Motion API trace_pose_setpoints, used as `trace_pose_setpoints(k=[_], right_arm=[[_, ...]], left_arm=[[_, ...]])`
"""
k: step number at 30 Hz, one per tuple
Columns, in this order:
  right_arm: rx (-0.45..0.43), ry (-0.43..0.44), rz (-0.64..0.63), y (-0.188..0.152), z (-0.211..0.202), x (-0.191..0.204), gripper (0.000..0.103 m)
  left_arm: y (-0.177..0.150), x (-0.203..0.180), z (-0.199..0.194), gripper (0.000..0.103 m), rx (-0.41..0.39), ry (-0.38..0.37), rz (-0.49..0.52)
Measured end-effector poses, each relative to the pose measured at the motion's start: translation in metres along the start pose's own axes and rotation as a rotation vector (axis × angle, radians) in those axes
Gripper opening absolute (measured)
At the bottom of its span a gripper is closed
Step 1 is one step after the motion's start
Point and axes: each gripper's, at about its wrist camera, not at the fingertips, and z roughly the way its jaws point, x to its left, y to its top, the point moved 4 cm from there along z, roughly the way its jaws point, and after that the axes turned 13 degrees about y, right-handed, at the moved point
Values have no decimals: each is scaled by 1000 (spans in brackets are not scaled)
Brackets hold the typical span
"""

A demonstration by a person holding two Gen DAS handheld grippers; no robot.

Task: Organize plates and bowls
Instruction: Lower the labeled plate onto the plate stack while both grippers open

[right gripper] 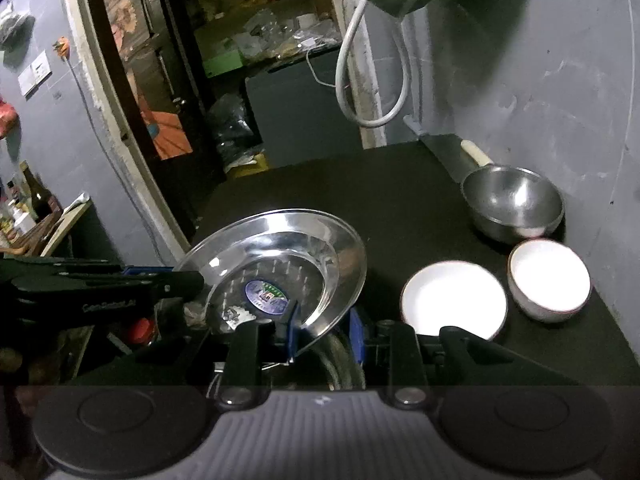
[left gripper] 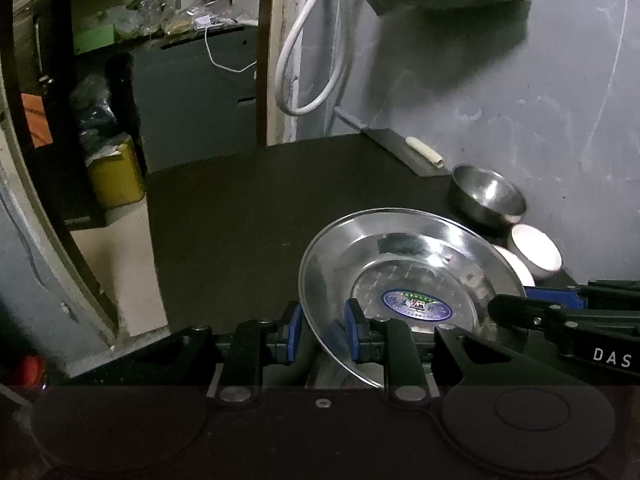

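A stainless steel plate [left gripper: 400, 260] with a blue oval sticker hangs tilted above the black table [left gripper: 240, 220], held at opposite rims. My left gripper [left gripper: 324, 330] is shut on its near-left rim, blue pads on both faces. My right gripper [right gripper: 325, 332] is shut on the plate [right gripper: 280, 248] at the other rim; it also reaches in from the right in the left wrist view [left gripper: 500, 306]. By the wall stand a steel bowl [right gripper: 514, 204], a white bowl [right gripper: 550, 276] and a white shallow plate [right gripper: 454, 300].
A cleaver with a pale handle [left gripper: 424, 152] lies at the table's back right corner under a looped white hose [left gripper: 304, 60]. Left of the table the floor drops away, with a yellow canister [left gripper: 116, 176] and a dark doorway. The grey wall [right gripper: 560, 80] bounds the right side.
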Motion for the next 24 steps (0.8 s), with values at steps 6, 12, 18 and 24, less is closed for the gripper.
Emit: trace_pose_setpoints(k=[6,12,18,24], right_arm=[[39,22,19,-16,-6,5,29],[81,29,60,-35,-10,2,29],[109,22,88,-44,-12,-1,29],[132,21,95,-46,-10,-1,29]], left_arm=[[-20,1,-9,26,34,13,23],[-40,-7,-13,26,68,23,70],[-48,-16,-12,27,103,33,90],[-51,-20,-10,27,128,51,94]])
